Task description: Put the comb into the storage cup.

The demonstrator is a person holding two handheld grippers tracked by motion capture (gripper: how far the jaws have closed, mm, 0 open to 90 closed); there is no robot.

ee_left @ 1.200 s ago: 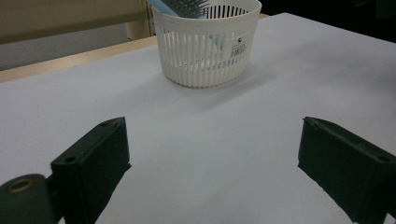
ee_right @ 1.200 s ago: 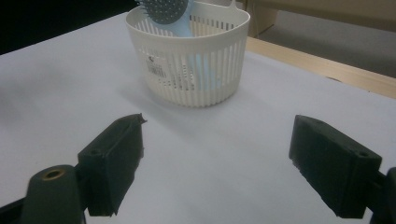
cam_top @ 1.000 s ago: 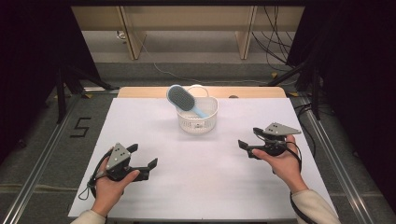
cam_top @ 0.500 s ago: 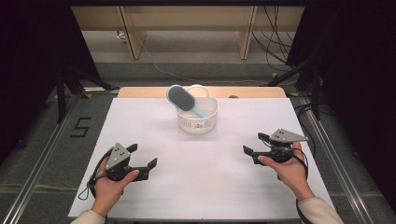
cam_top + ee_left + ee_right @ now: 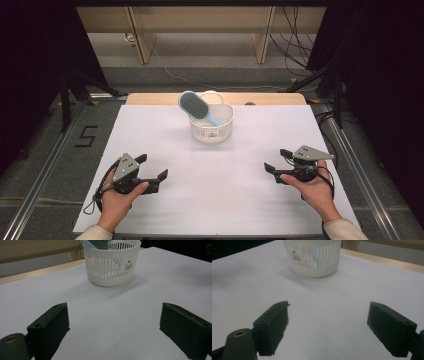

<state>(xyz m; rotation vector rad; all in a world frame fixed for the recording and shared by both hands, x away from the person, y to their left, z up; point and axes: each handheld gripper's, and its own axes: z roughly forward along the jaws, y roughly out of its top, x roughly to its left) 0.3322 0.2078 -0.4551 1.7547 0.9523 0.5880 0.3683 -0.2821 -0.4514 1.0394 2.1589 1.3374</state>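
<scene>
Black two-jaw grippers (image 5: 152, 168) – grey three-cornered top plates, trailing cables; pale sleeves (image 5: 342, 231)

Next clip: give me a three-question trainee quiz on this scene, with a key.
1. True or false: the hairbrush lies flat on the white table cover.
2. What state are the jaws of the left gripper and the right gripper in: A wide apart, B closed, C gripping something?
3. Fill in: the white slatted ______ stands on the far middle of the cover.

Key:
1. False; its handle sits in the basket and its head leans out over the rim.
2. A.
3. basket.
</scene>
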